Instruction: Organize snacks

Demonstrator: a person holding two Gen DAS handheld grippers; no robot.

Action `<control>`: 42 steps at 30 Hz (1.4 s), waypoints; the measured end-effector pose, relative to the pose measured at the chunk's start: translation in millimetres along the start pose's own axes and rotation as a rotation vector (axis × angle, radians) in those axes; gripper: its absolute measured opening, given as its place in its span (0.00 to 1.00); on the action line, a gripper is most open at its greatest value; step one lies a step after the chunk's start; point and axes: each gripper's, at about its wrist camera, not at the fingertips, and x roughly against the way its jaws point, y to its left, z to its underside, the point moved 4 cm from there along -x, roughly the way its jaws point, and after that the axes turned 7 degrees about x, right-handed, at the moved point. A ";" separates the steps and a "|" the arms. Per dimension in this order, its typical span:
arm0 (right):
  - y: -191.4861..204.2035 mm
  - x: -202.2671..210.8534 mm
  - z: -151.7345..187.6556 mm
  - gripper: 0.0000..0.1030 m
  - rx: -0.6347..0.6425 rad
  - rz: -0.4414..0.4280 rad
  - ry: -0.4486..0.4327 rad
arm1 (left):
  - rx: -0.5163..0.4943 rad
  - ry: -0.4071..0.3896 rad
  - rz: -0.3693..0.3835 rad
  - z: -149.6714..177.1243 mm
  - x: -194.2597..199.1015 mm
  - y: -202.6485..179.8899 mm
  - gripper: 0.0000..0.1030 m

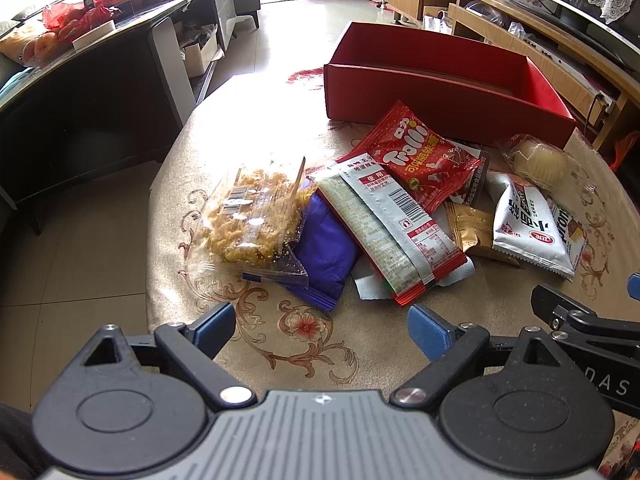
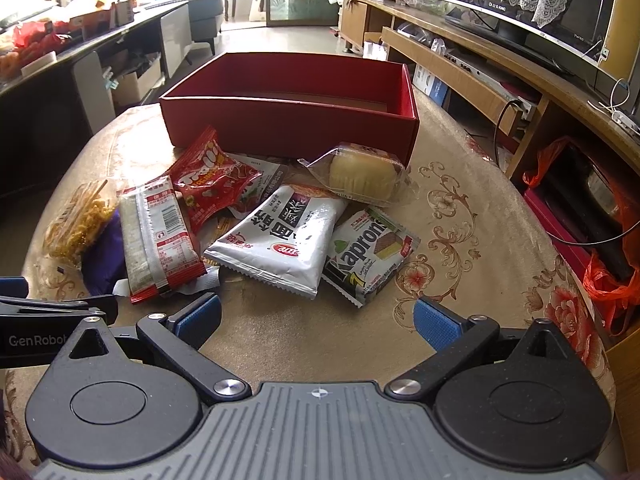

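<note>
Lying in a loose heap on the round table (image 2: 460, 184), which wears a beige cloth patterned with flowers and scrolls, the snacks sit just beyond both tools and touch neither. The left tool (image 1: 322, 326) hangs with its blue-padded jaws spread wide and nothing between them; straight ahead of it are a clear plastic bag of golden fried snacks (image 1: 252, 216), a purple packet (image 1: 326, 248) beneath it, and a long red-and-silver barcode packet (image 1: 394, 224). The right tool (image 2: 316, 316) is likewise wide open and empty, with a white pillow pack bearing black Chinese characters (image 2: 280, 240) and a wafer pack reading "Kapron" (image 2: 370, 254) just in front of its pads. Farther back, a red gummy bag marked "Trolli" (image 2: 212, 182) overlaps the pile, and a pale round pastry in clear wrap (image 2: 360, 174) rests near the front wall of an open red cardboard box (image 2: 288, 124), which stands on the far part of the table. Around the table are a tiled floor, a dark low cabinet on the left, and on the right a wooden unit carrying a television draped with white lace. The left tool's arm, seen from the right wrist view, reads "GenRobot".
</note>
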 end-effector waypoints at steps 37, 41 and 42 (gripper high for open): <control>1.2 -31.0 -47.8 1.00 0.203 -0.197 0.076 | 0.044 0.086 0.079 -21.5 -16.8 8.2 0.85; -15.4 -47.7 -56.8 0.99 0.082 -0.208 0.131 | 0.039 0.107 0.079 -27.5 -26.4 3.9 0.85; -19.9 -52.0 -57.8 0.98 0.025 -0.220 0.151 | 0.043 0.114 0.082 -29.6 -28.0 3.5 0.85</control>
